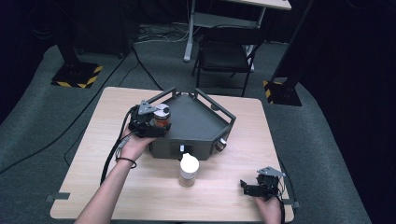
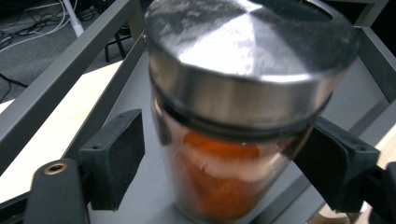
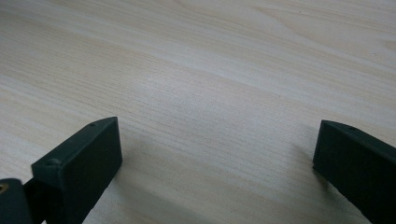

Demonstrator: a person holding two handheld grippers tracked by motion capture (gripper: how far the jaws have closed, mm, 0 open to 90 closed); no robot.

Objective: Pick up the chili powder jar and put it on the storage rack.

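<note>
Nearest the person, the right hand-held gripper [image 1: 246,186] rests low on the wooden counter [image 1: 224,196], its jaws spread wide with only bare wood grain between them; it grips nothing and sits well apart from the work. Ahead of it and to its left stands a white-capped bottle [image 1: 188,170], upright on the counter just in front of the grey tray [image 1: 201,122].

Farther on, the left hand-held gripper [image 1: 156,125] reaches over the tray's left corner, and the spice jar [image 2: 238,116] stands directly between its jaws, dead ahead along its reach. The jar is upright, long axis vertical, steel lid up, orange powder showing through the glass. In the left gripper view the right pad looks to touch the glass, while the left pad [image 2: 114,158] stands a little off it, so the jaws bracket the jar loosely and are not clamped. The jar's base seems to rest on the tray floor near the rail, though the bottom is cut off. The left hand is plainly the nearer one to the jar.
</note>
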